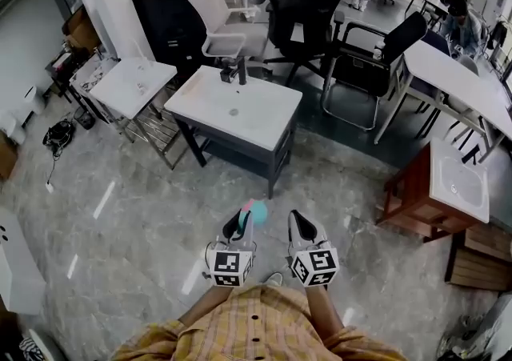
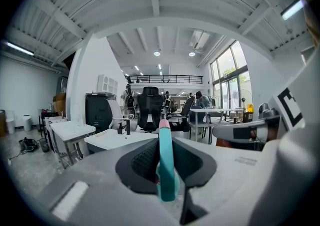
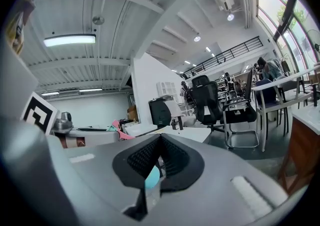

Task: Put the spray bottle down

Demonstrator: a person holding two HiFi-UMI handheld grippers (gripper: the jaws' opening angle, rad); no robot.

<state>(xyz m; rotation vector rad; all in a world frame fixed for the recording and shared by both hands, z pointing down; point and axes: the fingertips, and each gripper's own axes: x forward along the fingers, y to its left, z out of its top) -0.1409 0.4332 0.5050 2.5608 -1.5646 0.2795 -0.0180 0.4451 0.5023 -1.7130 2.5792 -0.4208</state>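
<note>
No words, numbers or brand names can be read anywhere in these views. The only signs are black-and-white square patterns without letters, on the left marker cube [image 1: 232,266] at the back of the left gripper [image 1: 242,223] and on the right marker cube [image 1: 314,265] at the back of the right gripper [image 1: 301,223]. In the left gripper view, a faint line of print [image 2: 248,160] on that gripper's grey body is too small and blurred to make out.

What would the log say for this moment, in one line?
left gripper: shut on spray bottle | right gripper: shut, beside it | spray bottle: held above floor, not yet put down
</note>
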